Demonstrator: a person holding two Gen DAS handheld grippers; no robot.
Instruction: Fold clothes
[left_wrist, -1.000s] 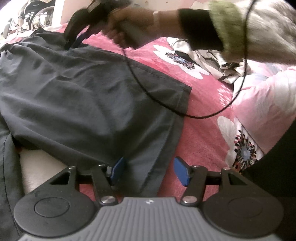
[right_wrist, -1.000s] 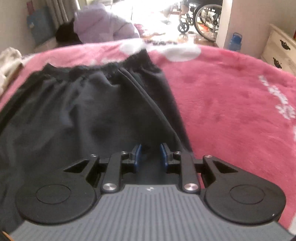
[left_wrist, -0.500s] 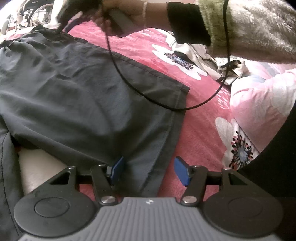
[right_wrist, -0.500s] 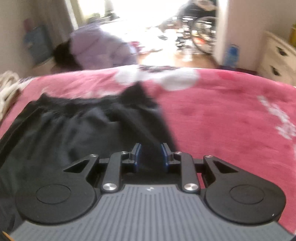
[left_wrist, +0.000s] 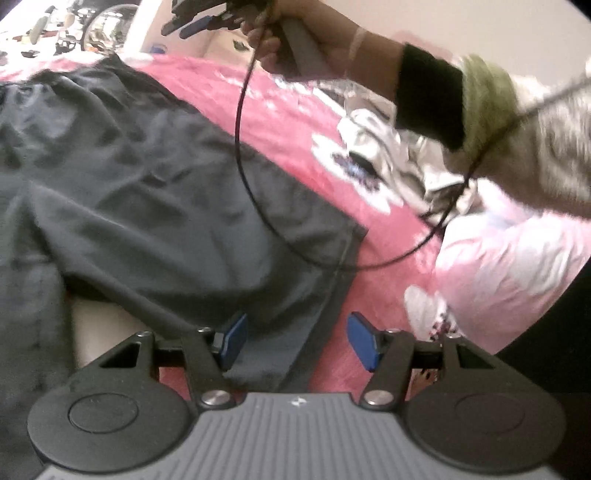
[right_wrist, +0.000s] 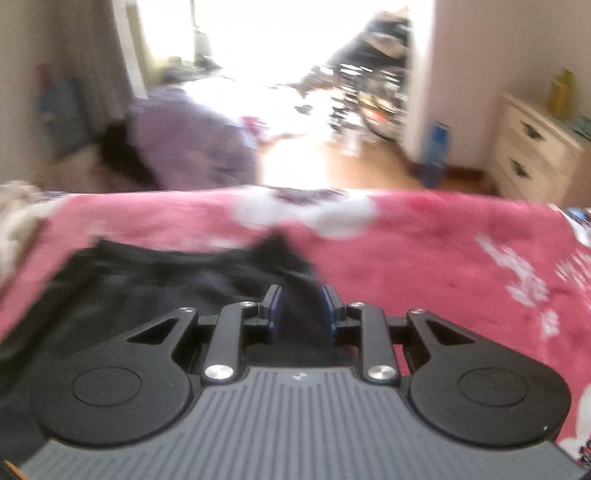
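Observation:
Dark grey shorts (left_wrist: 147, 184) lie spread on a pink floral blanket (left_wrist: 288, 122). My left gripper (left_wrist: 295, 343) is open and low over the near leg hem, with the hem's edge lying between its blue pads. A hand (left_wrist: 295, 33) holds my right gripper (left_wrist: 192, 24) up in the air above the far waistband. In the right wrist view, the right gripper (right_wrist: 301, 310) has its jaws a narrow gap apart. The shorts (right_wrist: 147, 280) show below and beyond them, apart from the pads. The view is blurred.
A black cable (left_wrist: 240, 129) loops from the right gripper across the shorts. A crumpled pale garment (left_wrist: 388, 155) and a pink pillow (left_wrist: 517, 258) lie to the right. Beyond the blanket's (right_wrist: 443, 251) far edge are a purple heap (right_wrist: 184, 147) and a white dresser (right_wrist: 535, 147).
The right gripper has risen from the waistband into the air and tilted up toward the room. The left gripper has stayed open over the hem.

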